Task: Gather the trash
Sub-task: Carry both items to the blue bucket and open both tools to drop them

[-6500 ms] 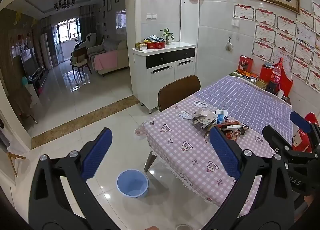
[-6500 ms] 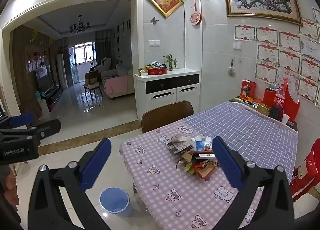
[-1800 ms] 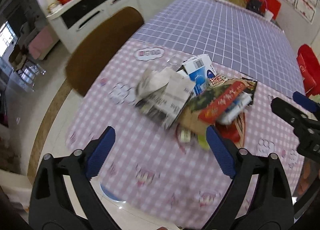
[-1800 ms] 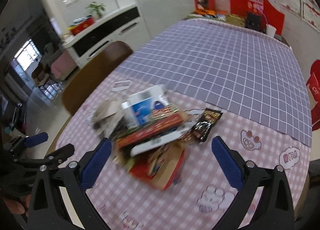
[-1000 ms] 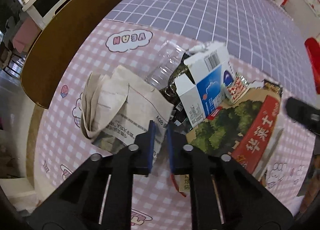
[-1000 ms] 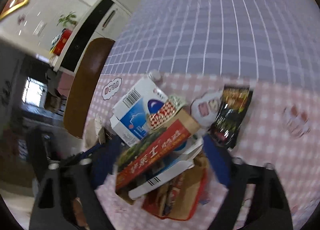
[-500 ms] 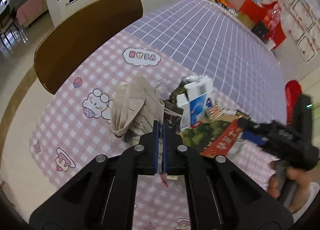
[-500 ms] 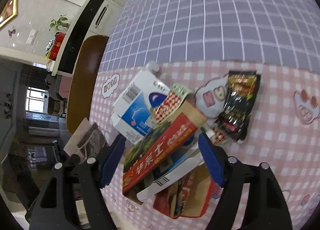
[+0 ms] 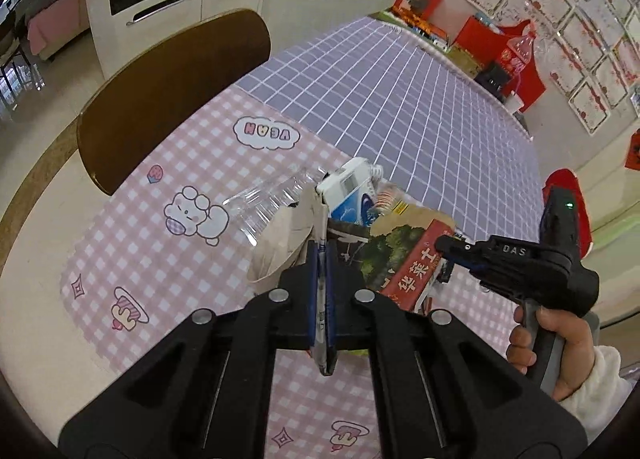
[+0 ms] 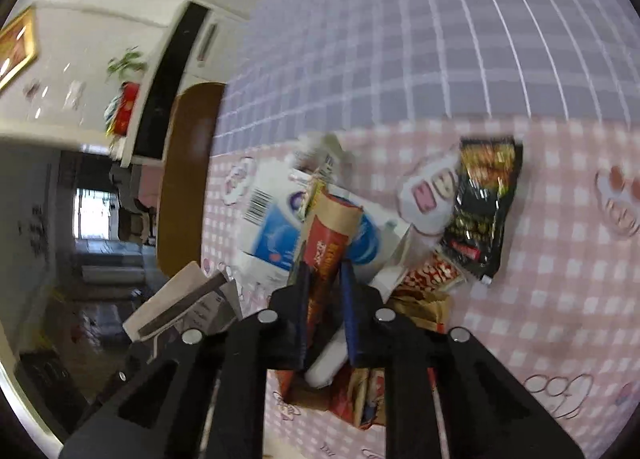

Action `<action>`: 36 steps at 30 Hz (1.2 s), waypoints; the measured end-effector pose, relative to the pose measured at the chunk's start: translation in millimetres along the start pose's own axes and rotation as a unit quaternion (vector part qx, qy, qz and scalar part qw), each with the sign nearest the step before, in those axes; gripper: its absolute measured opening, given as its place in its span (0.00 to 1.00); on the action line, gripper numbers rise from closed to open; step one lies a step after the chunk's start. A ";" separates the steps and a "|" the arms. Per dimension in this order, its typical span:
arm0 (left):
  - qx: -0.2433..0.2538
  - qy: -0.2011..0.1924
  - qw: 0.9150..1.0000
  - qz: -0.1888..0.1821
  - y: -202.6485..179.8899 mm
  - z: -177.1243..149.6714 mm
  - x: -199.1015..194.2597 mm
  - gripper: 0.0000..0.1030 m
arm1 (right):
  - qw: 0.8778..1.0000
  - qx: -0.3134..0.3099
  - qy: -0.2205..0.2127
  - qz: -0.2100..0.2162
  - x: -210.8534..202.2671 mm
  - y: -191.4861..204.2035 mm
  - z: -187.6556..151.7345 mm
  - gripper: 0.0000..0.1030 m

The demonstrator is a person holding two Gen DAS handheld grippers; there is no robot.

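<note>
Tabletop (image 9: 192, 259): showing soft matt cloth, pink gingham and purple grid. Chair back (image 9: 172, 95): looking like smooth brown wood, faintly shining. Folded paper (image 9: 288, 235): appearing matt, creased, beige. Bottle (image 9: 268, 199): showing clear crinkled plastic. Carton (image 9: 352, 195): showing glossy printed card, white and blue. Red box (image 10: 332, 243): showing glossy printed cardboard. Snack packet (image 10: 484, 199): gleaming as shiny dark foil. Left claw (image 9: 320, 287) and right claw (image 10: 326, 303): showing matt black plastic, blue rubbery pads, bright metal pins.
</note>
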State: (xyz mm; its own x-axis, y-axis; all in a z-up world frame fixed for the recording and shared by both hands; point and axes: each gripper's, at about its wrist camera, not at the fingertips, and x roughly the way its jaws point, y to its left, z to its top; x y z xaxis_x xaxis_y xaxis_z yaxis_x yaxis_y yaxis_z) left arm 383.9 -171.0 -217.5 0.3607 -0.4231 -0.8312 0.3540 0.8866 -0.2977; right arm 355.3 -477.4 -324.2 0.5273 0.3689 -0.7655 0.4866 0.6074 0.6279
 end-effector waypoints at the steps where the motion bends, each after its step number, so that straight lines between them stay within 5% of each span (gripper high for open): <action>1: -0.001 -0.006 1.000 -0.003 1.2 -0.2 -5.2 0.03 | 1.000 -0.024 -0.010 -0.005 -5.5 11.6 -2.0 0.13; 9: -0.007 -0.041 0.998 -0.038 13.2 -2.4 -48.1 0.03 | 0.977 -0.195 -0.081 -0.029 -44.9 103.8 -43.7 0.11; 16: -0.007 -0.057 0.997 -0.052 52.6 -22.0 -87.5 0.03 | 0.973 -0.221 -0.057 -0.009 -29.9 154.8 -99.2 0.11; 20: -0.027 -0.061 0.997 -0.035 107.9 -50.1 -118.6 0.03 | 0.969 -0.246 -0.031 -0.002 -6.5 188.3 -142.9 0.11; 28: -0.118 -0.036 0.992 0.026 241.8 -135.1 -157.0 0.03 | 0.939 -0.337 0.071 0.020 82.5 269.9 -259.2 0.11; 36: -0.238 0.014 0.968 0.073 365.3 -230.7 -129.1 0.03 | 0.892 -0.419 0.168 -0.029 220.6 285.4 -374.6 0.11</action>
State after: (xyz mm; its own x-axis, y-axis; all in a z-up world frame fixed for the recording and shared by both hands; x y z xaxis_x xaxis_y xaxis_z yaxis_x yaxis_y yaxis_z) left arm 267.6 250.6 -327.3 0.3502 -0.2876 -0.8914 -0.1387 0.9253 -0.3530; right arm 349.5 40.8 -366.6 0.2103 0.4238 -0.8810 -0.2599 0.8930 0.3675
